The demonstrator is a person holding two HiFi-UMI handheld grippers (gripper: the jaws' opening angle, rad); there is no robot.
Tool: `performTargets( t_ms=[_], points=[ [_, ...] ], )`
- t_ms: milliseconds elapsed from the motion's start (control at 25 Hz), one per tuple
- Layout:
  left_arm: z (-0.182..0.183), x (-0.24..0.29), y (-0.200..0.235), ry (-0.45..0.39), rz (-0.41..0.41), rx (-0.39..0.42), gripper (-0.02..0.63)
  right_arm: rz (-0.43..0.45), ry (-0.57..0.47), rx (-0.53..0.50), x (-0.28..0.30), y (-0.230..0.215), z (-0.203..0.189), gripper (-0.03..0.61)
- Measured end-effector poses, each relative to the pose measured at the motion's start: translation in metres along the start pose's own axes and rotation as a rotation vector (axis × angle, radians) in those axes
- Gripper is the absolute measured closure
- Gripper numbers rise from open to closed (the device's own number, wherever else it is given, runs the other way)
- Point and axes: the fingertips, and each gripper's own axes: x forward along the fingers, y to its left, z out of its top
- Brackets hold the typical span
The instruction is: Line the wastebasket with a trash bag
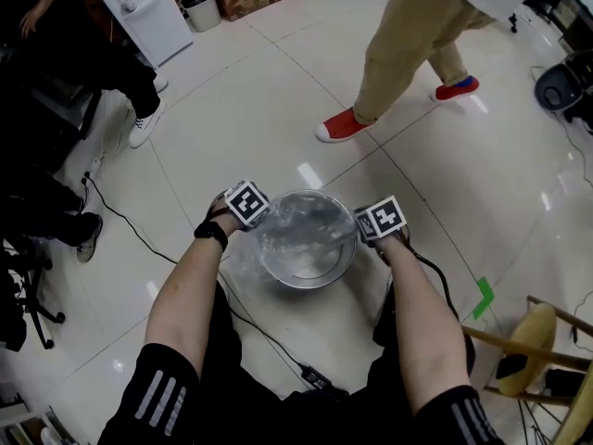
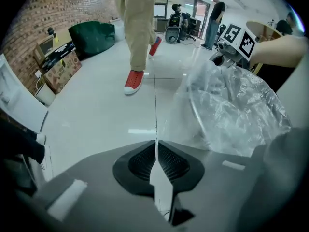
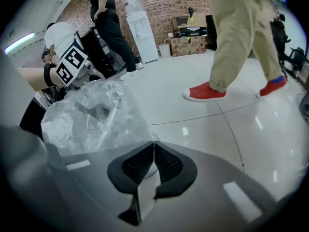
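Observation:
A round metal wastebasket point(image 1: 306, 284) stands on the tiled floor between my forearms. A clear trash bag point(image 1: 296, 225) lies crumpled over its mouth and down into it. My left gripper point(image 1: 258, 222) is at the rim's left side and my right gripper point(image 1: 368, 235) at its right side, both pointing steeply down. In the left gripper view the jaws point(image 2: 155, 141) are pressed together with the bag point(image 2: 231, 110) film running to them from the right. The right gripper point(image 3: 153, 144) is likewise shut, a thin fold of bag point(image 3: 91, 115) film between its pads.
A person in beige trousers and red shoes point(image 1: 343, 126) stands just beyond the basket. A black cable point(image 1: 139, 235) crosses the floor at the left. A wooden stool point(image 1: 537, 341) is at the right, a water dispenser point(image 1: 139, 7) and a small white bin point(image 1: 200, 9) at the back left.

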Motion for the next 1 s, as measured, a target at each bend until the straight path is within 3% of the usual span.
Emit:
performTargets(
  t_ms=[240,480,600,680,760,880,1000],
  points=[
    [0.004,-0.029,0.025,-0.073,0.070,-0.051,0.515,-0.054,-0.087,0.023,-0.026,-0.011,0.018,0.487],
    [-0.014,-0.057,0.031,-0.086,0.075,-0.094,0.499,-0.027,-0.094,0.063,-0.045,-0.012,0.002,0.471],
    [-0.029,-0.062,0.027,-0.078,0.072,-0.113,0.497,-0.058,-0.122,0.056,-0.059,-0.015,-0.001,0.468],
    [-0.036,-0.062,0.015,-0.061,0.045,-0.111,0.497,-0.070,-0.163,-0.044,-0.076,-0.005,0.012,0.468],
    [-0.041,-0.061,-0.002,-0.030,0.016,-0.087,0.497,-0.063,-0.186,-0.215,-0.095,0.015,0.026,0.468],
    [-0.044,-0.067,-0.020,0.004,0.017,-0.014,0.497,-0.055,-0.148,-0.487,-0.120,0.046,0.031,0.462],
    [-0.040,-0.079,-0.025,0.002,0.050,0.026,0.497,-0.040,-0.101,-0.644,-0.137,0.071,0.024,0.459]
  ],
)
